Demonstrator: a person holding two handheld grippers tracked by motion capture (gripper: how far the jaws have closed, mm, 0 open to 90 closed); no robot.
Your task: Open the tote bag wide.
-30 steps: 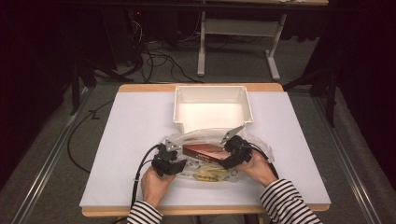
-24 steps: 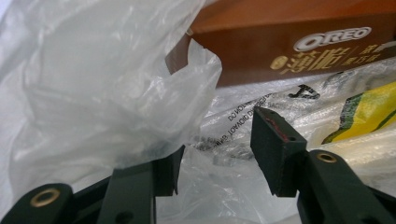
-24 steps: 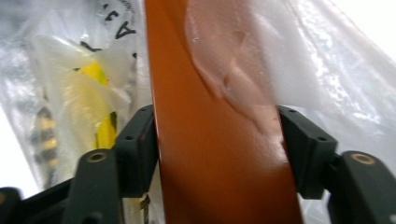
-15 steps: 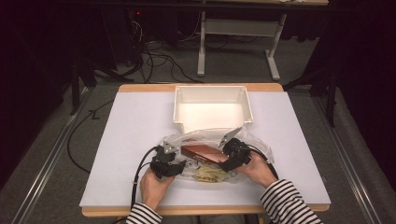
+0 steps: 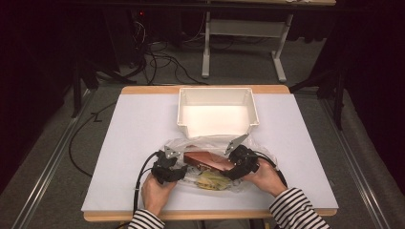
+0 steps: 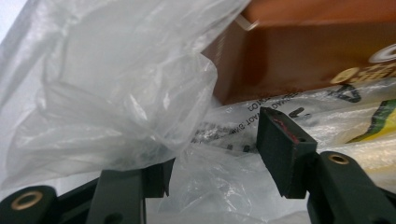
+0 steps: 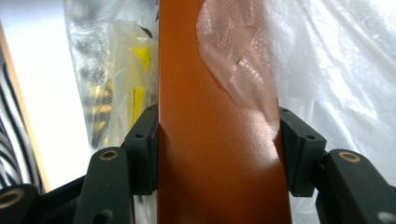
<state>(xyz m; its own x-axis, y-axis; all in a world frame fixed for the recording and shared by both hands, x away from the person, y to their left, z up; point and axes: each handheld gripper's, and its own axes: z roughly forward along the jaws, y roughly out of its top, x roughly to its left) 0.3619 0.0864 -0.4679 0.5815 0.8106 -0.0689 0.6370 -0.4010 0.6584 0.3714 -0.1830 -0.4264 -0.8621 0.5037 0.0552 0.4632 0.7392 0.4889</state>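
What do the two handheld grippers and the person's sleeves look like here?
Both the left gripper and the right gripper are black, each topped by a grey three-cornered plate and trailing a black cable. Their jaws show brass-coloured pivot bushings. The sleeves are black-and-white striped.

White bin [image 5: 217, 112] just beyond plastic bag [image 5: 210, 143]

brown box [image 5: 208, 161] | lying flat, half inside clear plastic bag [image 5: 210, 143] | near table edge, before tray
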